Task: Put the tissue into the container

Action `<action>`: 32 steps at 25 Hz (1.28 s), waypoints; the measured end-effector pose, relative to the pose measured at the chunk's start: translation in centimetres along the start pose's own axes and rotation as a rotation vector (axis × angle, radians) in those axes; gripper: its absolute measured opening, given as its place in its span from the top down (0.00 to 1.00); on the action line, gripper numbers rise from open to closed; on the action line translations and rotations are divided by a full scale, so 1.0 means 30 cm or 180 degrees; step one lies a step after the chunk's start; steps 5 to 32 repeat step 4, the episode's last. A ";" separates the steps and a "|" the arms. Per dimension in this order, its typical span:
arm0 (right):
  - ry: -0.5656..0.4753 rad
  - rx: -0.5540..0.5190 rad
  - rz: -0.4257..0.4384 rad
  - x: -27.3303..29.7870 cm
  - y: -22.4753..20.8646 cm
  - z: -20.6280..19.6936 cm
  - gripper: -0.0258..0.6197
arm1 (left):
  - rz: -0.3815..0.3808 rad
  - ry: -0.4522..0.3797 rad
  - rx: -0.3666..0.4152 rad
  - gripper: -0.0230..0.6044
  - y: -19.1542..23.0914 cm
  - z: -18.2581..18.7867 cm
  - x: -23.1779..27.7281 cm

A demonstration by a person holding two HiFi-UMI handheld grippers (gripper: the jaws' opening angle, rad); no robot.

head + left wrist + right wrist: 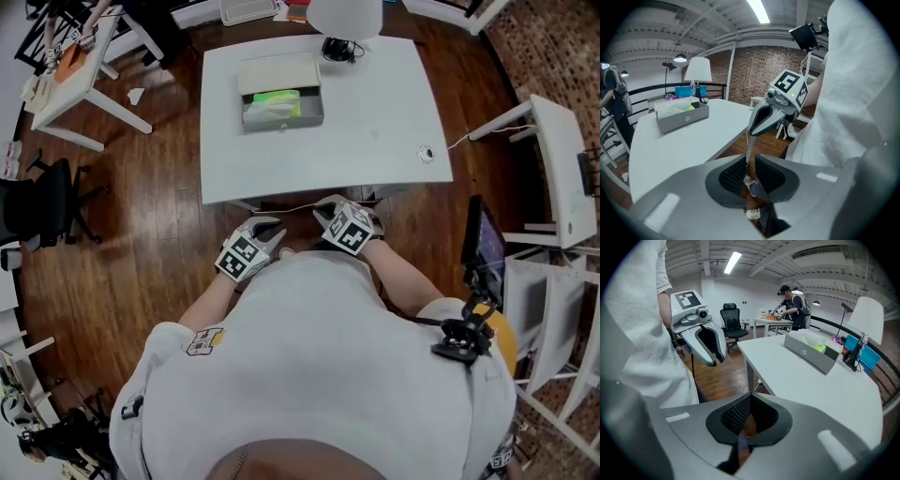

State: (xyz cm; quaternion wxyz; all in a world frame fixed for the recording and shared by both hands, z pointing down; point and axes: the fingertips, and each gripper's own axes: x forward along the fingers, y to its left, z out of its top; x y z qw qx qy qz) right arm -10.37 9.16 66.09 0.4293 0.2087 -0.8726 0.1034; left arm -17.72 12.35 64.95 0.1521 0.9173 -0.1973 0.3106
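Right now both grippers hang low against the person's front, short of the tabletop's (375, 122) near edge. The left gripper (270, 228) has its fingers (733, 174) a narrow slit apart with only floor showing between them. The right gripper (325, 212) has its fingers (737, 414) pressed together on nothing.

The container (281, 121) sits well apart from both, across the tabletop toward its far edge, lid folded back, long axis running left to right before the person. White tissue (265, 112) seems to lie inside it already, beside a green item (278, 97).

Neither pair of fingers points at the box. It lies off to the left of the left gripper's line and off to the right of the right gripper's. The left gripper stands more nearly in front of it, so it looks the better placed to reach forward.

A white scrap (136, 95) lies on the floor left of the tabletop; I cannot tell what it is.
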 end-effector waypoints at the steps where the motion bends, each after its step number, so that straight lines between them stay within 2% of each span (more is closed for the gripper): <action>1: -0.0016 -0.0026 0.0007 0.003 -0.003 0.016 0.96 | 0.0022 -0.0010 -0.0004 0.87 0.005 0.005 -0.009; 4: -0.0046 -0.0089 0.0036 0.001 -0.003 0.050 0.96 | 0.0080 -0.0027 -0.0017 0.87 0.008 0.022 -0.032; 32: -0.0046 -0.0089 0.0036 0.001 -0.003 0.050 0.96 | 0.0080 -0.0027 -0.0017 0.87 0.008 0.022 -0.032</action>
